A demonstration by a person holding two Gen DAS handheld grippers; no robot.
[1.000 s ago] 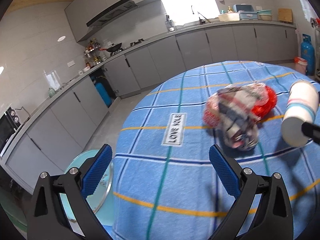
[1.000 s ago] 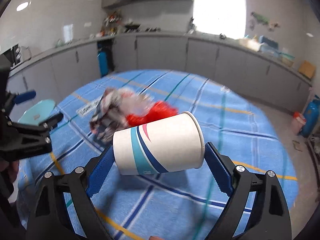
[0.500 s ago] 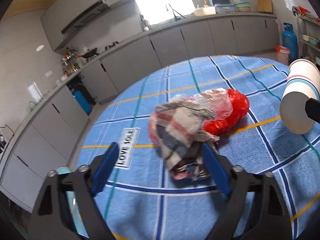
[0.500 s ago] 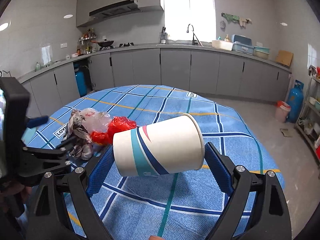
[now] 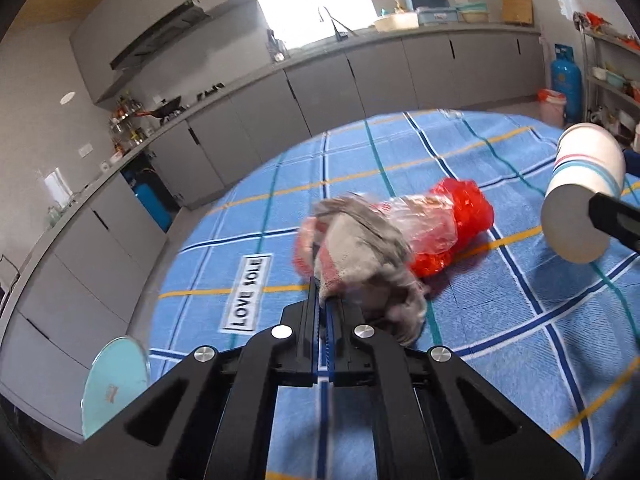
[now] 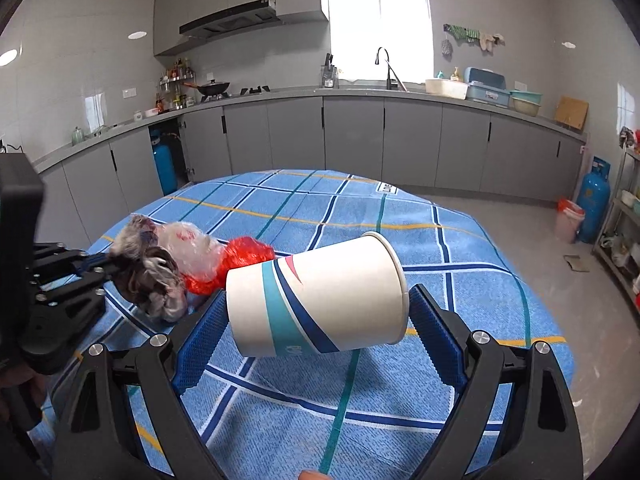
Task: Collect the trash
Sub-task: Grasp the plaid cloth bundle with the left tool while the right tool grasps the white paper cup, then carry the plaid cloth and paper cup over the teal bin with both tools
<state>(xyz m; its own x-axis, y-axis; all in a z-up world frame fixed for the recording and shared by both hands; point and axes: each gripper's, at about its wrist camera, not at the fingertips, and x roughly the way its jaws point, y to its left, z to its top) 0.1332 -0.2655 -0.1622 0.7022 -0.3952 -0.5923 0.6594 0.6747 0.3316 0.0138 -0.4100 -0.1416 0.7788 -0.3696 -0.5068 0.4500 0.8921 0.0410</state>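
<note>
Round worktop (image 6: 460, 240) under a blue plaid cloth carries everything; we take it as the landmark. Toward its left edge lies the trash bundle (image 5: 372, 248): greyish wrappers, a clear plastic bag and a red plastic bag (image 5: 460, 216) bunched together, resting on the cloth. A paper cup (image 6: 320, 300) hangs above the worktop's near middle, on its side, base left and mouth right, just beside the red bag in the right wrist view.

Left tool (image 5: 326, 304) is pinched nearly flat on the near edge of the bundle; a fold of wrapper sits between the pads, blurred, so we can't say how much is caught. Right tool (image 6: 316, 320) stands wide with the cup spanning it end to end, base at one pad and rim at the other, carried off the cloth.

We read the step as grasping the bundle, cup already picked. Next move, we judge: lift the bundle clear of the worktop without it slipping or spilling pieces, then bring bundle and cup together, or to a bin. A red-lined bin (image 6: 568, 220) stands on the floor beyond the worktop's far right.
</note>
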